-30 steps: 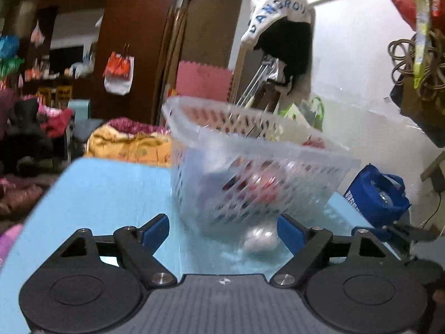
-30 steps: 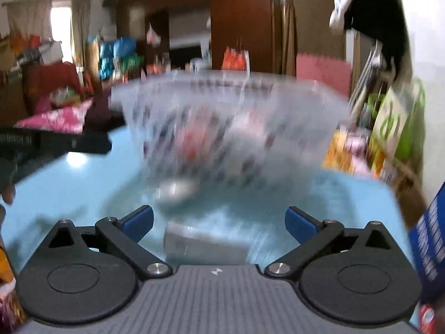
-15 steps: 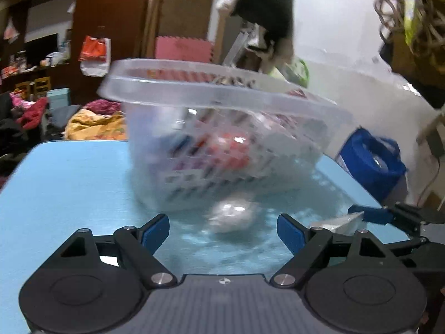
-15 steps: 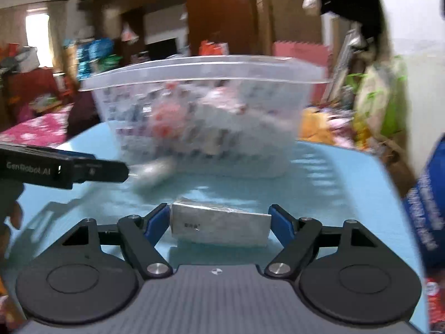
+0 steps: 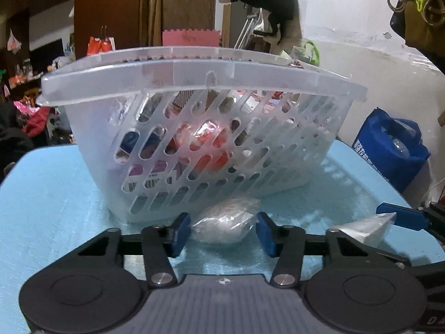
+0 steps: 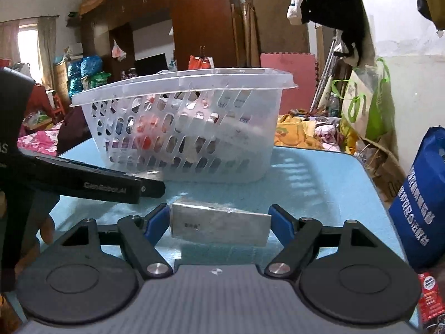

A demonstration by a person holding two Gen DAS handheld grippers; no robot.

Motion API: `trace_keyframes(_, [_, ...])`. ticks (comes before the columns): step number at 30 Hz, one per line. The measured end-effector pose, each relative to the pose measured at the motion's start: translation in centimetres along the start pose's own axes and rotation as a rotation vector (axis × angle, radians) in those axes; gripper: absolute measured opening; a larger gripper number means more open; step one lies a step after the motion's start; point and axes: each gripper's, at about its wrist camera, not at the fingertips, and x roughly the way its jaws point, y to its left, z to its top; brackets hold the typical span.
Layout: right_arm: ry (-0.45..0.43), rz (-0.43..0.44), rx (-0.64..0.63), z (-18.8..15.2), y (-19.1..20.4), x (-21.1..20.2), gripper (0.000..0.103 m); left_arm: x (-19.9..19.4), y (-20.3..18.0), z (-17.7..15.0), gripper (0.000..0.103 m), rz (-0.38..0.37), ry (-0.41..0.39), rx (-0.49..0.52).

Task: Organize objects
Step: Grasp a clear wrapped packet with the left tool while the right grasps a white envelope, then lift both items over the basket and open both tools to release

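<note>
A translucent slotted basket (image 5: 194,80) holding several packets stands on the blue table (image 5: 50,194). In front of it lies a small rounded packet in clear wrap (image 5: 225,224). My left gripper (image 5: 224,233) is closing, and both blue pads touch this packet. In the right wrist view a flat silver wrapped block (image 6: 219,226) lies on the table (image 6: 319,181) before the basket (image 6: 180,82), with my right gripper (image 6: 219,222) shut on its two ends. The left gripper (image 6: 150,179) reaches in from the left there. The block (image 5: 367,226) also shows in the left wrist view.
A blue printed bag (image 6: 422,194) stands off the table's right edge, also seen as the blue bag (image 5: 389,150). A red packet (image 6: 429,292) lies at the near right corner. A hand (image 6: 46,228) holds the left tool. Cluttered room beyond the far edge.
My left gripper came closer and lower toward the basket, and its jaws narrowed onto the clear-wrapped packet. My right gripper closed on the silver block and has held still since.
</note>
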Motion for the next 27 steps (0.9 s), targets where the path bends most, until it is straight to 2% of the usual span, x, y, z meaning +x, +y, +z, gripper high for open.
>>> trace_keyframes(4, [-0.017,0.014,0.017,-0.1,-0.3,-0.3,0.08,-1.7,0.6,-0.5,0.053,-0.025,-0.07,0.002])
trace_keyframes(9, [-0.048,0.047,0.067,-0.3,-1.1,-0.8,0.08,-4.7,1.6,-1.7,0.053,-0.099,-0.158,-0.015])
trace_keyframes(14, [-0.068,0.036,0.066,-0.3,-1.0,-1.1,0.079,-6.7,2.9,-3.2,0.054,-0.125,-0.218,-0.049])
trace_keyframes(16, [-0.103,0.033,0.065,-0.4,-0.9,-1.6,0.079,-7.2,3.4,-3.6,0.054,-0.138,-0.239,-0.073])
trace_keyframes(19, [-0.159,0.081,0.085,-0.7,-1.6,-2.7,0.079,-8.6,4.0,-3.6,0.054,-0.163,-0.284,-0.093])
trace_keyframes(22, [-0.204,0.128,0.077,0.2,-1.1,-4.5,0.079,-11.3,4.6,-2.6,0.054,-0.215,-0.33,-0.12])
trace_keyframes(25, [-0.29,0.091,-0.016,3.3,1.2,-6.7,0.079,-13.4,4.8,0.2,0.054,-0.211,-0.391,-0.099])
trace_keyframes(27, [-0.323,0.067,-0.076,6.2,2.7,-7.0,0.079,-13.7,4.9,3.3,0.054,-0.207,-0.4,-0.088])
